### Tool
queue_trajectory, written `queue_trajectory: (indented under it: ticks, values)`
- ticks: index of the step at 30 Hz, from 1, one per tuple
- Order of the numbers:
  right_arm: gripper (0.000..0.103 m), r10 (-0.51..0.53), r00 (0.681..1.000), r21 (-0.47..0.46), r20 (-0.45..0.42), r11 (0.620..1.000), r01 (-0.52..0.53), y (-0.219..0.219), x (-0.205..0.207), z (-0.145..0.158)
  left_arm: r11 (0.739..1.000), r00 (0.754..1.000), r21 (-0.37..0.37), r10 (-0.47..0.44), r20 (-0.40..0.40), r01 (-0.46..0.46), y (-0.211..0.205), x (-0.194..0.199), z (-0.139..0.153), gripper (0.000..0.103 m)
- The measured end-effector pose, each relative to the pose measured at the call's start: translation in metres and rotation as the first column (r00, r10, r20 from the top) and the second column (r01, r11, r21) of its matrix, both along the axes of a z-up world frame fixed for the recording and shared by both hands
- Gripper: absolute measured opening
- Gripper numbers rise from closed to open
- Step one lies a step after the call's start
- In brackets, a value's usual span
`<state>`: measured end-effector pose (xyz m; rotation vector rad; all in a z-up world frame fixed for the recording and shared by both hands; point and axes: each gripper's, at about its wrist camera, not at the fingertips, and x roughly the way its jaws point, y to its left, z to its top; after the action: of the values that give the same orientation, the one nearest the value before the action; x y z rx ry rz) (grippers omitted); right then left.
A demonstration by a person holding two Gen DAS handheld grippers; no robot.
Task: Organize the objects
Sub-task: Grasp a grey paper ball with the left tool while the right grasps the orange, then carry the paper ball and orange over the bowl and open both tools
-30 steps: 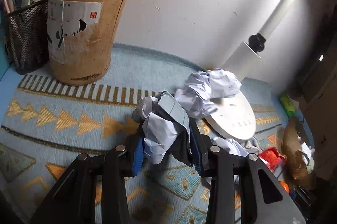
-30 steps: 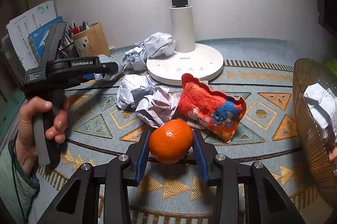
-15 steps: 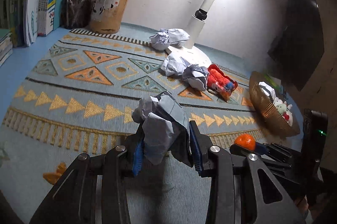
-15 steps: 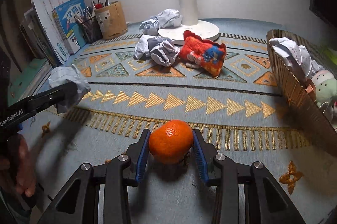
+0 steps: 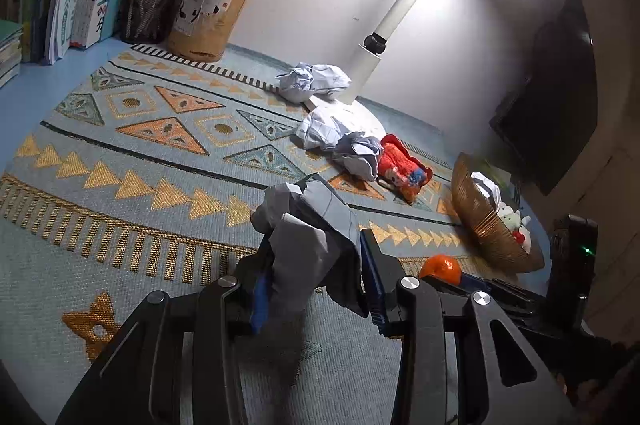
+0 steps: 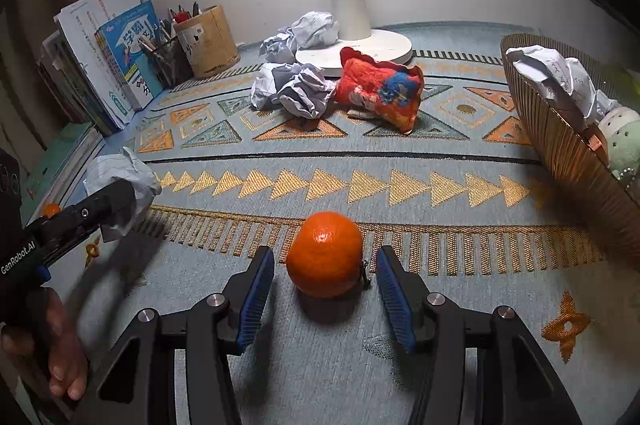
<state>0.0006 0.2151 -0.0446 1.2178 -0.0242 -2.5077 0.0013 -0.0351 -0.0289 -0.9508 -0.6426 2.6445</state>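
Note:
My left gripper [image 5: 316,281] is shut on a crumpled paper ball [image 5: 308,225], held above the near part of the patterned mat; the same paper ball [image 6: 120,181] and left gripper [image 6: 108,201] show at the left of the right wrist view. An orange [image 6: 325,254] rests on the mat between the jaws of my right gripper [image 6: 325,289]. Those jaws are opening, and both blue pads stand clear of the fruit. The orange [image 5: 440,267] also shows at the lower right of the left wrist view.
More crumpled paper balls [image 6: 294,89] and a red stuffed toy [image 6: 380,89] lie by the white lamp base [image 6: 360,47]. A woven basket [image 6: 560,129] with paper and toys stands at the right. Pen holders [image 6: 206,39] and books [image 6: 116,53] line the back left.
The right jaws have spread and let go of the orange, which now sits on the mat. The left gripper still grips its paper ball and has barely shifted since half a second ago.

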Motion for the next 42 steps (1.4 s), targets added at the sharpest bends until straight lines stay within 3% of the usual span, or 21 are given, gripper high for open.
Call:
queue_trajectory:
  ticks: [15, 17, 21, 26, 31, 36, 39, 42]
  values:
    - [0.051, -0.001, 1.000, -0.027, 0.000, 1.000, 0.001, 0.003, -0.001, 0.000, 1.000, 1.000, 0.020, -0.006, 0.002, 0.006, -0.002, -0.001, 0.000, 0.036]
    - [0.039, 0.000, 1.000, -0.026, -0.018, 1.000, 0.000, 0.002, 0.001, 0.002, 1.000, 1.000, 0.026, -0.013, 0.001, 0.013, -0.002, -0.001, 0.000, 0.036]
    - [0.039, 0.011, 0.999, 0.019, -0.043, 1.000, -0.010, -0.005, 0.005, 0.004, 0.999, 1.000, 0.040, -0.014, 0.015, 0.013, -0.003, -0.003, -0.003, 0.036]
    - [0.038, 0.000, 0.996, 0.021, -0.093, 1.000, 0.002, -0.002, 0.014, 0.011, 0.999, 0.999, -0.022, -0.028, 0.030, 0.028, 0.010, -0.002, 0.001, 0.036]
    - [0.038, -0.017, 0.988, -0.040, -0.152, 0.999, 0.011, 0.016, 0.044, 0.025, 0.989, 0.989, -0.021, -0.146, -0.003, 0.146, 0.052, 0.001, 0.028, 0.036]
    - [0.038, -0.152, 0.976, -0.193, -0.154, 0.974, 0.121, 0.086, 0.067, 0.051, 0.960, 0.956, -0.031, -0.280, -0.085, 0.278, 0.127, -0.018, 0.071, 0.036]
    - [0.038, -0.290, 0.935, -0.267, -0.206, 0.936, 0.231, 0.142, 0.073, 0.087, 0.929, 0.922, -0.070, -0.369, -0.119, 0.363, 0.180, -0.032, 0.089, 0.036]
    - [0.038, -0.401, 0.881, -0.275, -0.250, 0.902, 0.332, 0.183, 0.071, 0.115, 0.896, 0.888, -0.104, -0.443, -0.126, 0.432, 0.227, -0.046, 0.095, 0.038]
